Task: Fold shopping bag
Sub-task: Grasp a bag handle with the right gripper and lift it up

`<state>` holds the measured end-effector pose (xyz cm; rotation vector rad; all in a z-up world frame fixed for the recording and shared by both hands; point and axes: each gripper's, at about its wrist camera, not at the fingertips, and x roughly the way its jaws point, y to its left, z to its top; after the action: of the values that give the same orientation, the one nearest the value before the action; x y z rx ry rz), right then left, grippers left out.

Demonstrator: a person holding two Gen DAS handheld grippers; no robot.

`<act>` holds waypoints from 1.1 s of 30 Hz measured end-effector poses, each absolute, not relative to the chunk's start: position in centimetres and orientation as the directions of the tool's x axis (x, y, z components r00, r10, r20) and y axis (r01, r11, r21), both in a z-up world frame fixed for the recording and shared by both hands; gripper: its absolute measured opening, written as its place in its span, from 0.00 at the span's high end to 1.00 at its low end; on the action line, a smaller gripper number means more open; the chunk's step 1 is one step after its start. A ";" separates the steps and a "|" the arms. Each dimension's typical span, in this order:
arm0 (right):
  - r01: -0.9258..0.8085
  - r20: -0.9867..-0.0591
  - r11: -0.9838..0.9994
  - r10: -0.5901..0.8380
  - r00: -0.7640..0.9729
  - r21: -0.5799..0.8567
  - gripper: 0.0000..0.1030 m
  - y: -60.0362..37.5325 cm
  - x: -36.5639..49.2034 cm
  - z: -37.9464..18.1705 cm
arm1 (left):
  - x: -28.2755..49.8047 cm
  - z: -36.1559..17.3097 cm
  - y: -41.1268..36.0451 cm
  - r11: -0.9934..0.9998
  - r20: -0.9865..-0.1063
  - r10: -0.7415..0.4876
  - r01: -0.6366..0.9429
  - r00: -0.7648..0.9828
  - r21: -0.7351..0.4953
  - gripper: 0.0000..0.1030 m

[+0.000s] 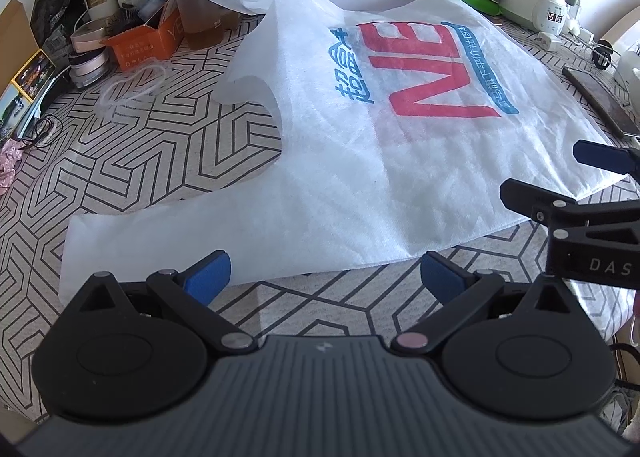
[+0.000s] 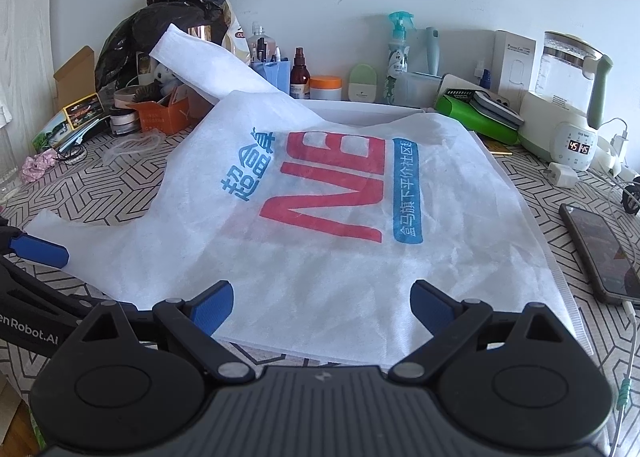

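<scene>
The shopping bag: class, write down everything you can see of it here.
The shopping bag is white, thin non-woven fabric by its look, printed with large red letters and blue Chinese characters. It lies spread on the patterned tablecloth, unfolded and slightly crumpled. One handle lies flat near the open left gripper; the other is draped up over clutter behind. Neither gripper holds it.

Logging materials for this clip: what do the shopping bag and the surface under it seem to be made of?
The shopping bag looks like thin non-woven fabric, matte white: fuzzy fibrous texture, soft creases, slightly translucent, with a stitched edge and printed red and blue lettering. The table covering looks like printed cloth or vinyl, with a grey geometric line pattern and a low sheen; which one is unclear.
</scene>
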<state>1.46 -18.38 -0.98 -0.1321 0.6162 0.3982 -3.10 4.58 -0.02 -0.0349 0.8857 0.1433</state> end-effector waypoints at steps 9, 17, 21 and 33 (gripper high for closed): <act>-0.655 -0.554 0.748 0.501 0.665 -0.111 0.11 -12.7 -0.3 -0.7 | -6.2 0.8 9.9 0.960 -0.760 0.208 -0.277 0.616 0.038 0.00; -0.793 -0.590 0.544 0.555 0.586 -0.275 0.20 -4.6 -1.2 -1.4 | -7.6 0.3 15.0 0.924 -0.761 0.223 -0.381 0.610 -0.036 0.00; -0.800 -0.617 0.525 0.537 0.575 -0.289 0.23 -1.4 -0.1 -2.1 | -7.9 0.1 16.8 0.910 -0.765 0.219 -0.410 0.606 -0.065 0.00; -0.746 -0.655 0.664 0.582 0.482 0.041 0.97 -3.5 5.0 -2.7 | -8.0 -1.1 19.8 0.879 -0.791 0.208 -0.465 0.576 -0.107 0.00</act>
<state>4.96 -3.50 -2.75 -0.2642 0.6886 0.8212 -8.03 19.84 -1.06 -0.3202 0.8736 0.4017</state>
